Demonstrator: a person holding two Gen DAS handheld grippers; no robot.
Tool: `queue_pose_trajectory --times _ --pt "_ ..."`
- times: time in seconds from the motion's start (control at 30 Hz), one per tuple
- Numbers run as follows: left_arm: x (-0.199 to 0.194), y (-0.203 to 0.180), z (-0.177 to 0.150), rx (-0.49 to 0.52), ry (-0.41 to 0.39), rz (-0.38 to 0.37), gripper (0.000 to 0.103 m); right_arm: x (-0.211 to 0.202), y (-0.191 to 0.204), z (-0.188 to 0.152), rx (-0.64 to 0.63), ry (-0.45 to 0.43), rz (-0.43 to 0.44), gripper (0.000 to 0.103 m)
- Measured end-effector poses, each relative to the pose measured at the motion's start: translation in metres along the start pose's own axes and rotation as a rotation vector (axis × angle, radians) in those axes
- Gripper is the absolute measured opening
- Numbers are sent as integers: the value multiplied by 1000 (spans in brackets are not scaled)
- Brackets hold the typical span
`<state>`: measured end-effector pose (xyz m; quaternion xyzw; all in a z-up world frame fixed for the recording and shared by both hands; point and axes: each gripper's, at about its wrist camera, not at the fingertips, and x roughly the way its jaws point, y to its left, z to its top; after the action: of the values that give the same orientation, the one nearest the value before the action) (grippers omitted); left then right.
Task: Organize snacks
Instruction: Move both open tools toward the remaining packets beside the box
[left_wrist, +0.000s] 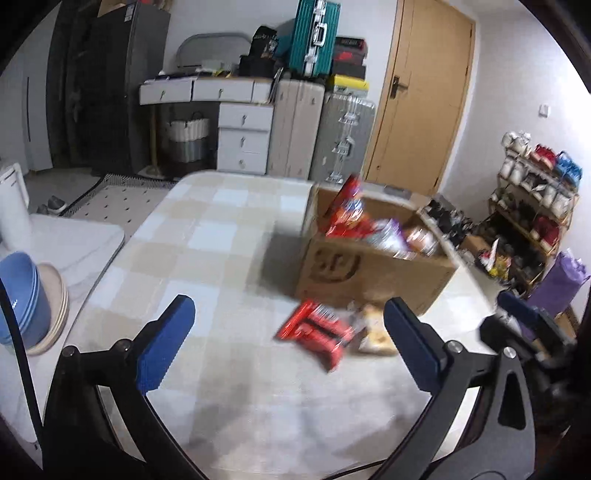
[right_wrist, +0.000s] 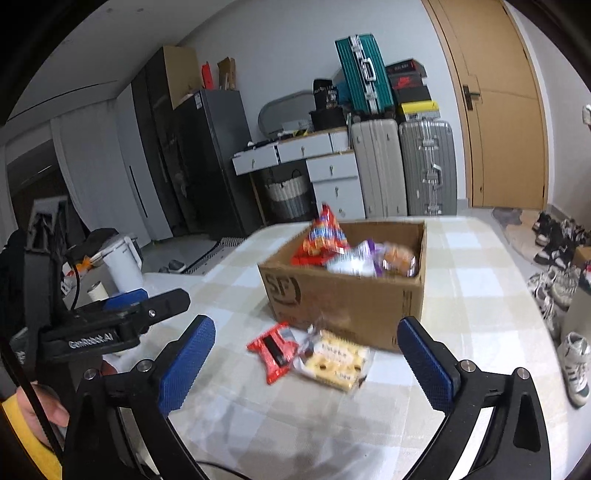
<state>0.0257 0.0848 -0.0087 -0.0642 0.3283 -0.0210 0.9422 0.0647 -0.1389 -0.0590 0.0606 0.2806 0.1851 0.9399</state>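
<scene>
A cardboard box stands on the checked table and holds several snack packs. It also shows in the left wrist view. In front of the box lie a red snack pack and a clear pack of yellow biscuits; both show in the left wrist view, the red pack and the biscuits. My right gripper is open and empty, above the table just before these two packs. My left gripper is open and empty, to their left; it appears in the right wrist view.
Blue and beige bowls are stacked at the table's left. A white kettle stands left of the table. Suitcases, a drawer desk, a dark fridge and a wooden door are behind. Shoes lie on the floor at right.
</scene>
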Motion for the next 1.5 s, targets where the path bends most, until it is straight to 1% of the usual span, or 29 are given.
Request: queue_pose_trajectory --times 0.07,0.1,0.27,0.33,0.43,0.57,0.63,0.7,0.8,0.93,1.0,1.1,1.2,1.27,1.37,1.43,1.47,1.5 --pt "19 4 -4 4 79 -1 102 10 -6 -10 5 35 -13 101" --pt "25 5 -4 11 94 -3 102 14 -9 -13 11 52 -12 101" --pt "42 1 -4 89 97 29 102 38 -22 -21 56 131 -8 101" --pt "49 2 -4 93 104 41 102 46 -25 -23 73 149 -11 101" --pt "54 5 -3 66 133 33 102 59 -29 -26 113 186 -18 101" --pt "59 11 -1 32 157 29 102 86 -35 -27 200 301 -32 101" --pt "59 15 2 18 150 32 102 99 -35 -28 235 339 -31 101" --pt "60 21 4 -2 153 23 102 106 -31 -27 232 348 -37 101" --pt "64 29 5 -37 180 7 102 124 -26 -22 204 374 -92 101" --pt "69 40 3 -77 214 -16 102 150 -35 -26 273 435 -104 101" --pt "69 45 1 -90 225 -22 102 158 -34 -26 260 447 -116 101" --pt "70 51 0 -122 237 -39 102 169 -27 -24 195 447 -172 101" --pt "73 55 -2 -148 257 -48 102 174 -22 -24 174 439 -185 100" --pt "74 55 -2 -159 265 -57 102 176 -17 -25 148 443 -177 100" --pt "72 56 -2 -158 257 -52 102 171 -17 -27 131 436 -169 94" --pt "71 56 -3 -159 254 -47 102 167 -20 -29 131 433 -156 83" --pt "72 57 -3 -163 257 -46 102 163 -21 -30 134 430 -150 80" --pt "73 58 -3 -168 260 -46 102 163 -20 -32 138 426 -142 75"
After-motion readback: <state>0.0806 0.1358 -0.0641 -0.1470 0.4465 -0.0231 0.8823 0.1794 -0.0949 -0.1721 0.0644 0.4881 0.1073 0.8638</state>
